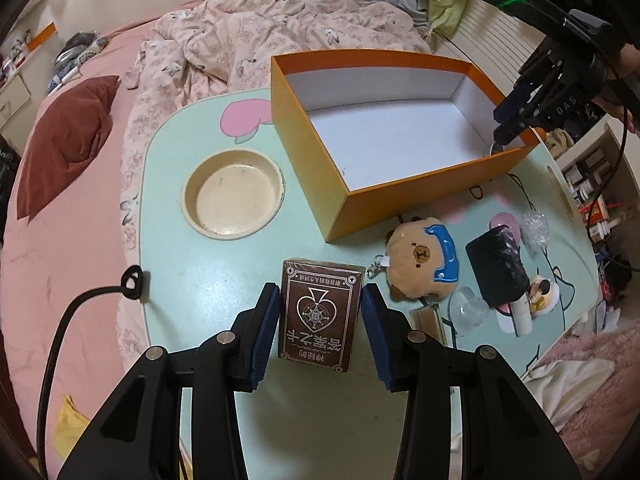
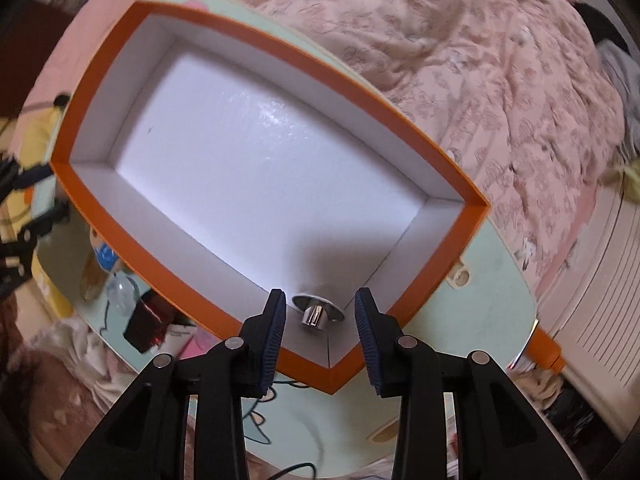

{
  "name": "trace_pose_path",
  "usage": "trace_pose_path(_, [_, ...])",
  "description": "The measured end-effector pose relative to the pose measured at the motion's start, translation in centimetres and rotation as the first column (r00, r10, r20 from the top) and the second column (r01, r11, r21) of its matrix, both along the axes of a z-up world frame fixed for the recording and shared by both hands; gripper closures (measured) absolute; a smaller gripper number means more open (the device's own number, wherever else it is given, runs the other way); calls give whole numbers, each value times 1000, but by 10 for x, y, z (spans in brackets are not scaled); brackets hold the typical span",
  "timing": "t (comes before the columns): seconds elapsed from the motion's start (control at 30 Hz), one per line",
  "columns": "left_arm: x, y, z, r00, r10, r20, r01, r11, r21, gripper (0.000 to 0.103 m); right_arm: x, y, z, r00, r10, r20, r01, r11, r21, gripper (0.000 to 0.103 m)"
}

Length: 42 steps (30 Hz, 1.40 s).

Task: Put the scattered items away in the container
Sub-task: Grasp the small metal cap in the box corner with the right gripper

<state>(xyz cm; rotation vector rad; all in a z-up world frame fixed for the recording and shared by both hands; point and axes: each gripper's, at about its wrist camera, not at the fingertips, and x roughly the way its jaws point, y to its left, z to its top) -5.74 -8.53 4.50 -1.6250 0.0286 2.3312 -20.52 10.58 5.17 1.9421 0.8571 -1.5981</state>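
the left gripper [image 1: 320, 312] clamps the brown card box [image 1: 318, 314] upright on the mint table [image 1: 224, 280]. the right gripper [image 2: 320, 320] stands partly open, gripping nothing, over a small metal piece [image 2: 317, 309] in the orange box's [image 2: 120, 36] near corner. the plush toy [image 1: 422, 258] lies nearby.

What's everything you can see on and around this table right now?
orange box: one, orange outside and white inside, back of table
metal piece: one, silver, inside the box's near corner
card box: one, brown, between the left gripper's fingers
plush bear: one, tan and blue, right of the card box
black pouch: one, black, right of the bear
round dish: one, cream, left of the orange box
table: one, mint green
quilt: one, pink floral, on the bed behind
left gripper: black with blue pads, around the card box
right gripper: same colours, open over the metal piece
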Motion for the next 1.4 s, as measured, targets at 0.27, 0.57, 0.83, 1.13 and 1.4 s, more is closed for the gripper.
trace_pose_path(0.27, [-3,-9,3,999,27,25,-27,999,20,60,-6,-8,-4,991,126,34,-127,992,24,69])
trace_pose_path(0.57, [-8,-15,2,997,53,59,-56,997,51,58,2,-16,-9,926,353,134,-359,933,20,69])
trace_pose_path(0.83, [-10,-8,6,998,20,64,-25,997,77,57,6,-17,-23,868,446,217,-466,883,50,69])
trace_pose_path(1.13, [-18,-15,2,993,71,93,-79,994,82,57,5,-15,-40,825,477,305,-512,858,45,71])
trace_pose_path(1.4, [-18,-11,0,993,60,101,-68,994,81,57,-1,-16,-32,829,496,258,-525,849,54,97])
